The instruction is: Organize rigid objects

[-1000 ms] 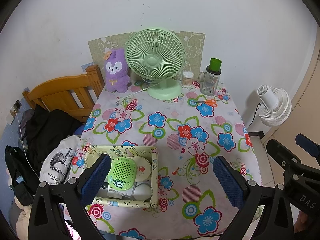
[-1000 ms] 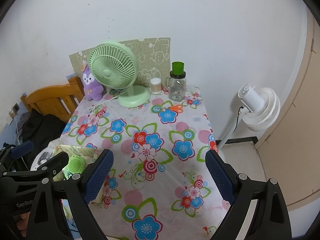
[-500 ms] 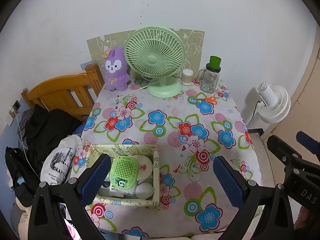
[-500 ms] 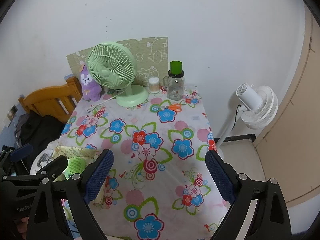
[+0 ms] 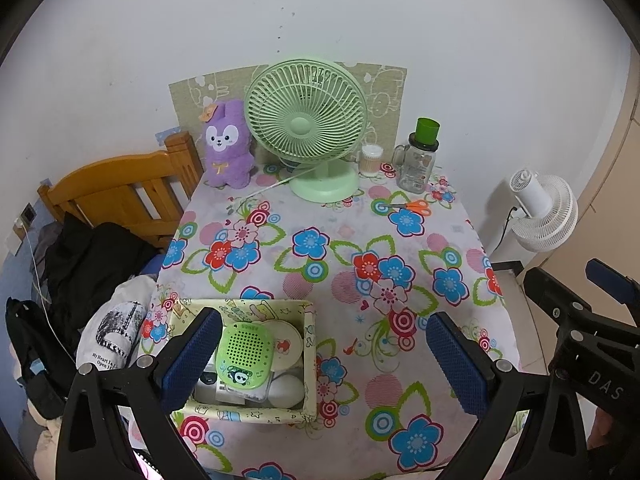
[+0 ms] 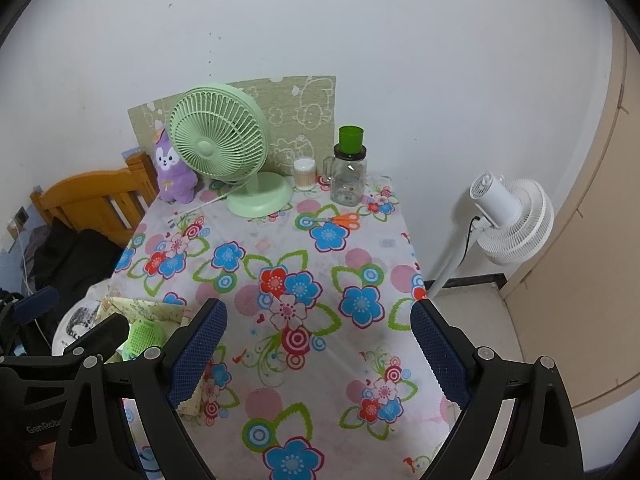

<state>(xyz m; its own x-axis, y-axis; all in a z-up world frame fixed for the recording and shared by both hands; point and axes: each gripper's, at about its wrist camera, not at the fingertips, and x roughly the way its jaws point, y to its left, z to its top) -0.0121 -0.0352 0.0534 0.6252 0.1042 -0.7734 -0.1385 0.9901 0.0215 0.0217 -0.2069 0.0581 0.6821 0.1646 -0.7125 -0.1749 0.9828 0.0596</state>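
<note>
A pale patterned storage box (image 5: pixel 309 344) sits at the near left of the flowered table (image 5: pixel 328 248). Inside lie a green speaker-like gadget (image 5: pixel 245 356), a round white disc (image 5: pixel 285 343) and a white egg-shaped item (image 5: pixel 286 390). My left gripper (image 5: pixel 320 354) hovers open above the near table edge, its left finger over the box. My right gripper (image 6: pixel 318 346) is open too, over the table's front half, holding nothing. Orange-handled scissors (image 5: pixel 414 207) lie at the far right. The box (image 6: pixel 148 308) is partly hidden in the right wrist view.
At the back stand a green desk fan (image 5: pixel 306 128), a purple plush (image 5: pixel 228 144), a cotton-swab jar (image 5: pixel 370 160) and a glass jug with a green cap (image 5: pixel 418 160). A wooden bed frame (image 5: pixel 120 192) and dark clothes lie left; a white floor fan (image 5: pixel 544 216) stands right.
Both views have drawn back and up slightly, so the table looks a little smaller. Both grippers stay open and the objects have not moved.
</note>
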